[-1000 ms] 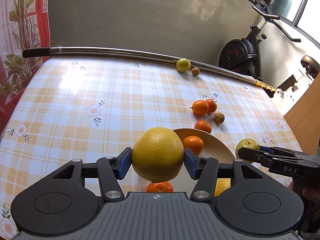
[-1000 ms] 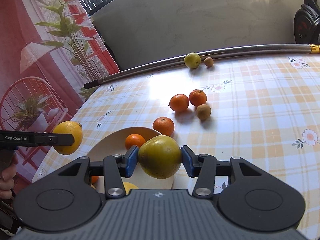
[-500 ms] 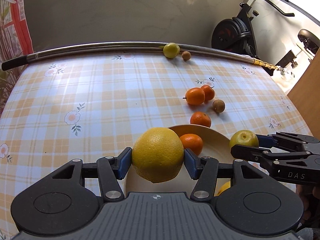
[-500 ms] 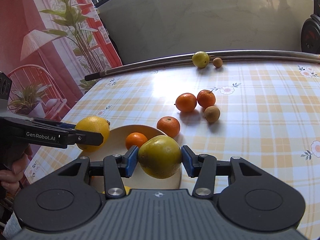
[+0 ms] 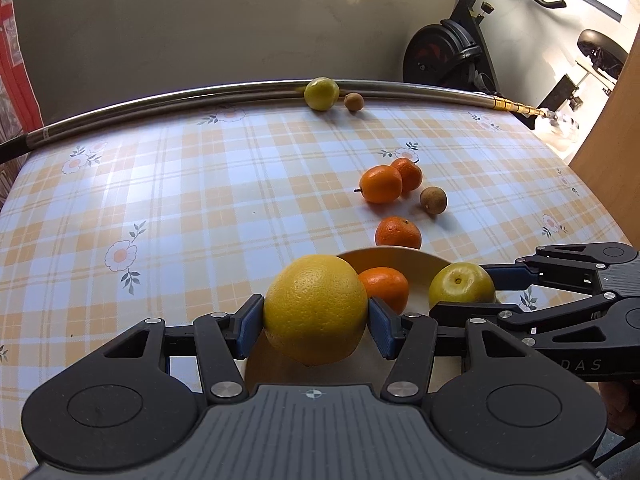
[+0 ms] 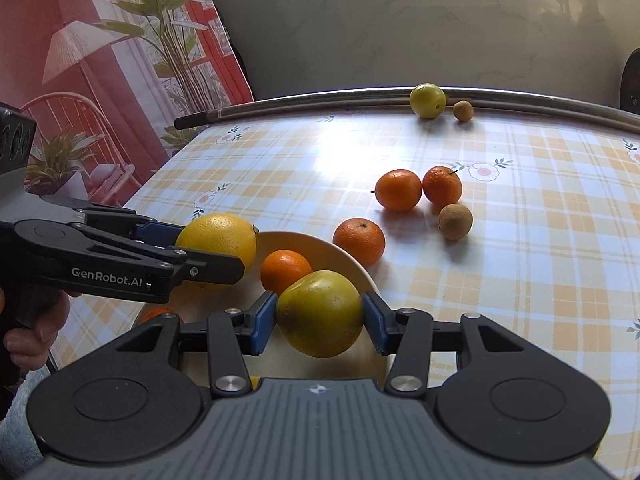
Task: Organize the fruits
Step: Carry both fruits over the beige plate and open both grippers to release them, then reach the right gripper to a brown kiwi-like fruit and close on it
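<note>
My left gripper [image 5: 316, 322] is shut on a large yellow citrus [image 5: 316, 308], held just above the near left part of a cream bowl [image 5: 416, 264]. My right gripper [image 6: 319, 322] is shut on a yellow-green fruit [image 6: 320, 312] over the bowl's [image 6: 352, 256] right side. In the right wrist view the left gripper [image 6: 216, 258] and its yellow citrus [image 6: 218, 240] come in from the left. A tangerine [image 5: 384, 286] lies inside the bowl. Another tangerine [image 5: 398, 233] sits just beyond the rim.
Further back lie two tangerines [image 5: 380, 184] and a small brown fruit [image 5: 433, 200]. A green-yellow fruit [image 5: 321, 93] and a second brown fruit [image 5: 354, 101] rest against a metal pole [image 5: 160, 100] at the far table edge. An exercise bike [image 5: 444, 56] stands back right.
Both grippers have moved in over the bowl with their fruits, closer to each other and slightly lower. Each has rolled a little. Both grips are unchanged.
</note>
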Action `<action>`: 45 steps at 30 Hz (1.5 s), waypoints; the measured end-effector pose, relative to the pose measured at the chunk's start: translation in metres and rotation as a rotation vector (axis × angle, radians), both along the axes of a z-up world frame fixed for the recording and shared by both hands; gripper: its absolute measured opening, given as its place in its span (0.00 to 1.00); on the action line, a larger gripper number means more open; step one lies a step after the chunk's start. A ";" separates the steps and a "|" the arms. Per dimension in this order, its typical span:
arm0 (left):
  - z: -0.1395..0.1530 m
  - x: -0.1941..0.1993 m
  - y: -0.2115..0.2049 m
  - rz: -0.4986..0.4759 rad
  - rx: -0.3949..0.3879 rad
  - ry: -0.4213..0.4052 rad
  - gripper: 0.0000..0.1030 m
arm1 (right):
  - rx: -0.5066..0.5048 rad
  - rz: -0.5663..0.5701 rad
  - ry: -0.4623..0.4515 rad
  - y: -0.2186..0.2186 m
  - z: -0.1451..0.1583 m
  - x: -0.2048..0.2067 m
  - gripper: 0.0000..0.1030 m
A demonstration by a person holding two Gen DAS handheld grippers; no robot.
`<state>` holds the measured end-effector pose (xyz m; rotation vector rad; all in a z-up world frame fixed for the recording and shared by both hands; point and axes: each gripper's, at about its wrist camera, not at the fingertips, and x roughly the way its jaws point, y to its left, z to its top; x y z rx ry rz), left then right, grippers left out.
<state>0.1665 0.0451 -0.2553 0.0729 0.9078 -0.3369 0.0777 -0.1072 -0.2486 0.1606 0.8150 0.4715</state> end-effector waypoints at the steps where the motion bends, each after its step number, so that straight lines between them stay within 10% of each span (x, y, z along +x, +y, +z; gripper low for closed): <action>1: -0.001 0.000 0.000 -0.004 -0.002 0.000 0.57 | -0.004 0.003 -0.001 0.001 -0.001 0.001 0.48; 45: 0.039 -0.010 0.026 0.087 -0.039 -0.056 0.57 | 0.089 -0.081 -0.056 -0.033 0.022 -0.007 0.50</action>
